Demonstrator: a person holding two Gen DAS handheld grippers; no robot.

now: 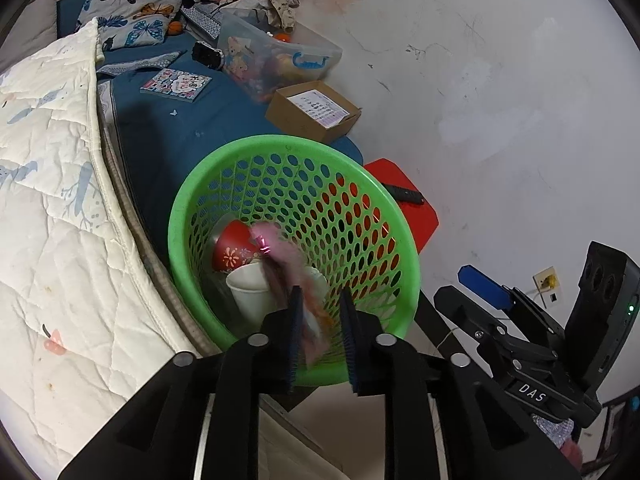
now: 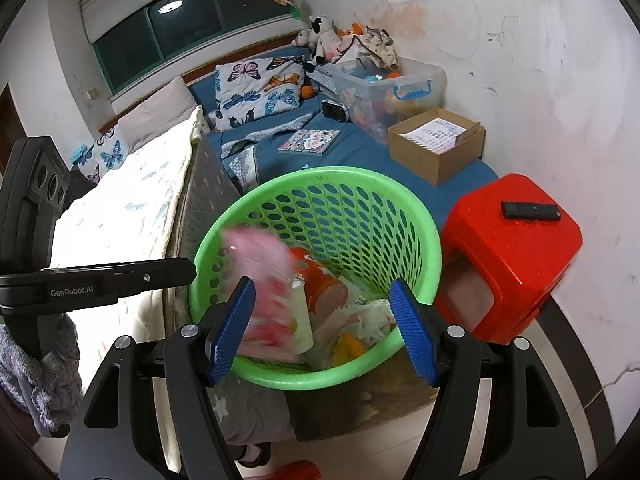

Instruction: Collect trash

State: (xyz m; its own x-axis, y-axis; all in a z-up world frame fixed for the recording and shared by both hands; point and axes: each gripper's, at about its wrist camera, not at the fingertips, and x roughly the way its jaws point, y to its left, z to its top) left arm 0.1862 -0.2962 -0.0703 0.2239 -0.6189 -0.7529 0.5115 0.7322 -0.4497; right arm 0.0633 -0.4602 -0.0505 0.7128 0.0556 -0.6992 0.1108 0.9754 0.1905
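A green perforated basket (image 1: 372,200) (image 2: 416,216) stands at the foot of the bed, holding a red paper cup (image 1: 234,244) (image 2: 324,280), a white cup (image 1: 250,292) and crumpled wrappers (image 2: 360,316). A pink wrapper (image 1: 296,272) (image 2: 260,264), motion-blurred, is inside the basket mouth, loose from both grippers. My left gripper (image 1: 322,336) is open just above the basket's near rim, the wrapper's lower end between its jaws. My right gripper (image 2: 322,328) is open wide over the near rim; it also shows at the right of the left wrist view (image 1: 480,292).
A bed with a white quilt (image 1: 48,200) (image 2: 120,216) lies left of the basket. A red stool (image 2: 512,248) with a black remote (image 2: 530,211) stands right of it. A cardboard box (image 2: 436,144), clear toy bin (image 2: 384,88) and booklet (image 2: 310,141) sit on the blue sheet.
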